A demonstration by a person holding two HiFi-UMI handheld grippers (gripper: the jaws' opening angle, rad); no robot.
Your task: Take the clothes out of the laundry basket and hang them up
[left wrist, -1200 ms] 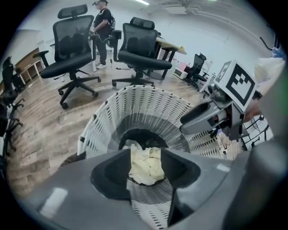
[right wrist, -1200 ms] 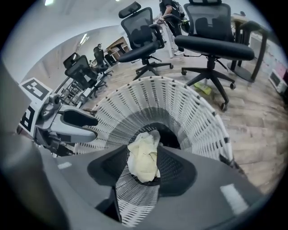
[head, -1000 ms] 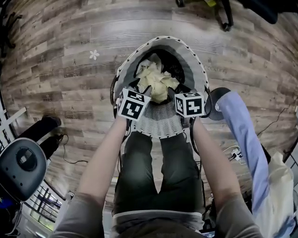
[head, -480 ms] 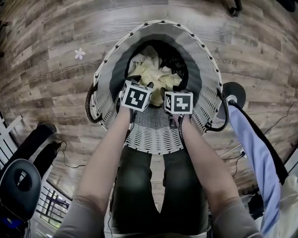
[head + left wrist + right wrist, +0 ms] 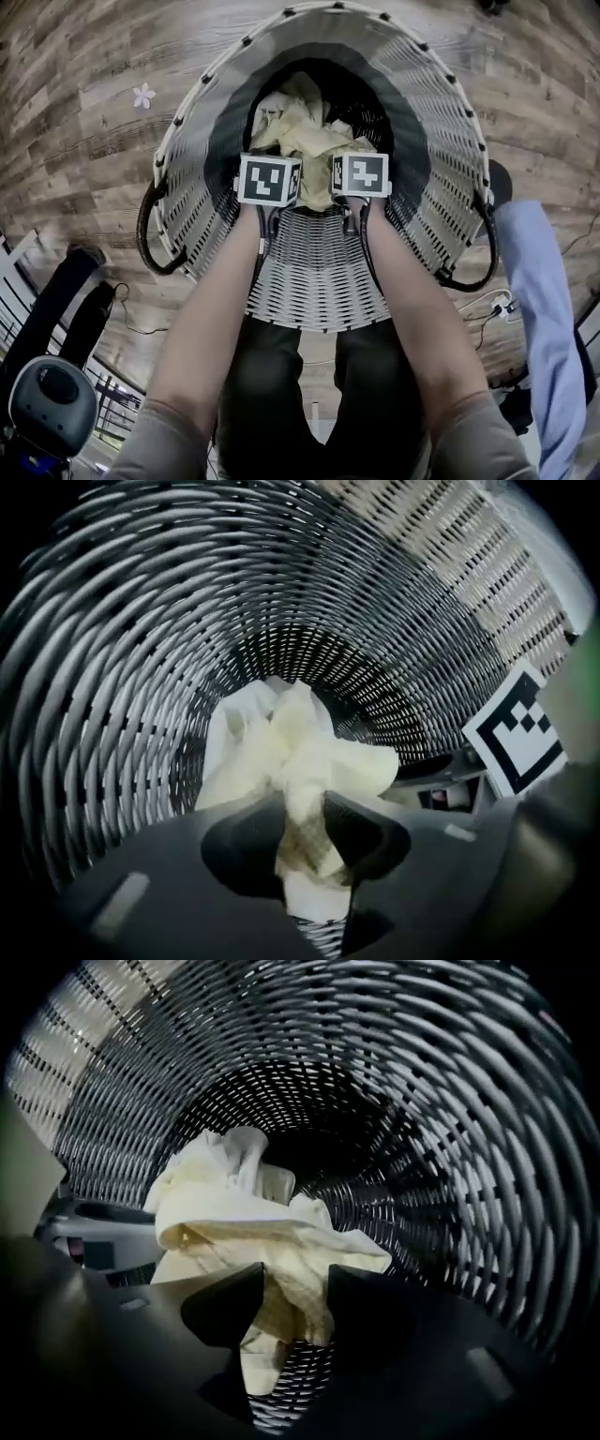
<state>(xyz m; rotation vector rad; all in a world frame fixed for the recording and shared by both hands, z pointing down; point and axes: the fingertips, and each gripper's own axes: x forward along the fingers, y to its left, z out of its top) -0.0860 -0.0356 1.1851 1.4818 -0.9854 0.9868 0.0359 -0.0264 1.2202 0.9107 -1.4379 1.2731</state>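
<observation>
A grey-and-white wicker laundry basket (image 5: 187,122) stands on the floor in front of me. A crumpled cream garment (image 5: 300,127) lies at its bottom. Both grippers reach down inside the basket, side by side, just above the garment. My left gripper (image 5: 270,180) (image 5: 302,832) is open, and the cream garment (image 5: 309,761) shows through the gap between its fingers. My right gripper (image 5: 361,176) (image 5: 295,1307) is open too, with a fold of the garment (image 5: 253,1218) in its gap. The dark basket wall (image 5: 141,667) (image 5: 450,1147) surrounds both views. In the head view the marker cubes hide the fingertips.
The basket stands on a wood-plank floor (image 5: 75,169) that bears a white flower mark (image 5: 142,96). A light blue garment (image 5: 539,300) hangs at the right. A dark round chair part (image 5: 52,412) sits at the lower left. The basket has black handles (image 5: 150,234) on both sides.
Both grippers have dropped from above the rim down into the basket, close over the cream garment. My head has come nearer, so the basket fills more of the view.
</observation>
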